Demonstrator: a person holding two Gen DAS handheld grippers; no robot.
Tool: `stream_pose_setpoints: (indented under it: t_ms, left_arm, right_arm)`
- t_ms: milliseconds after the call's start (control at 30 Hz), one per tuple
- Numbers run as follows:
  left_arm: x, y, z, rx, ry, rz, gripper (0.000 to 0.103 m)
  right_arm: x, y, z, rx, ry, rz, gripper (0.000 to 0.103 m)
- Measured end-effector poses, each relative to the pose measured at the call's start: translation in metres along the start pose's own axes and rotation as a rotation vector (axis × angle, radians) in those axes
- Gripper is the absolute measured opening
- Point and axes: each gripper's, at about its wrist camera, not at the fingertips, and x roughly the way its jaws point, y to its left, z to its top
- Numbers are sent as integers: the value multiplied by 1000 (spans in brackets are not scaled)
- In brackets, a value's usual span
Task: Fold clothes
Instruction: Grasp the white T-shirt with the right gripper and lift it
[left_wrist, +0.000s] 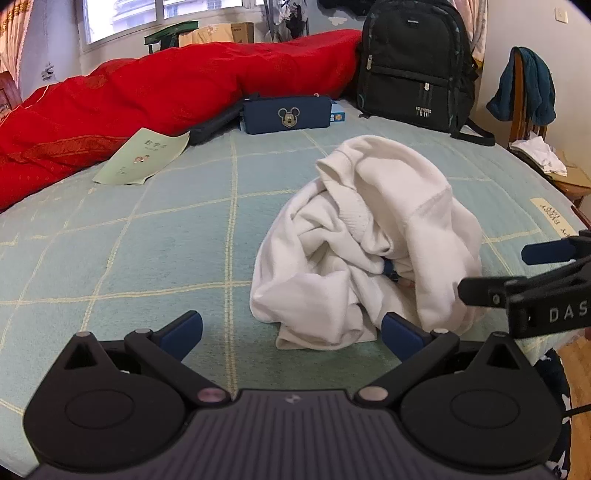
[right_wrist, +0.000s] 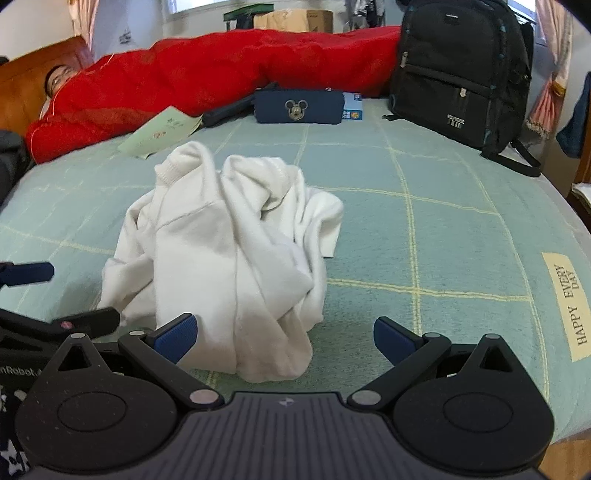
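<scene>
A crumpled white sweatshirt lies bunched in a heap on the pale green checked bedspread. My left gripper is open just before the heap's near edge, its right blue pad beside the cloth. My right gripper is open too, with the heap's near fold lying between its fingers, closer to the left pad. Each gripper shows in the other's view: the right gripper at the right edge, the left gripper at the left edge.
A red quilt runs along the far side, with a person lying under it. A green booklet, a navy pencil case and a black backpack sit behind the heap. A chair with clothes stands right of the bed.
</scene>
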Motion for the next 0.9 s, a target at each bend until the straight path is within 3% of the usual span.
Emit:
stream_pose_setpoints:
  t_ms: [133,333,500,600,733,900]
  left_arm:
    - [1,7,-2,-8,-7,-3,102]
    - [-5,21,-14,6,-118,-27,102]
    - [0,31,-15,4,-86,-20,102]
    - [2,34,-16,-7,-74,-29,102]
    - [10,34,-16,-13,-51,-75,102]
    - [18,27,-17,8,-27,-139,102]
  right_arm:
    - [5,7,0,-12,12,-7,103]
    - [14,22,6,-47,20,0,103]
    - [27,33,8,-109,-4,25,103]
    - [40,38,1,-167,1,-2,103]
    - [51,37,-6,-233,16,-3,103]
    - [61,14,-3,-134,74,67,103]
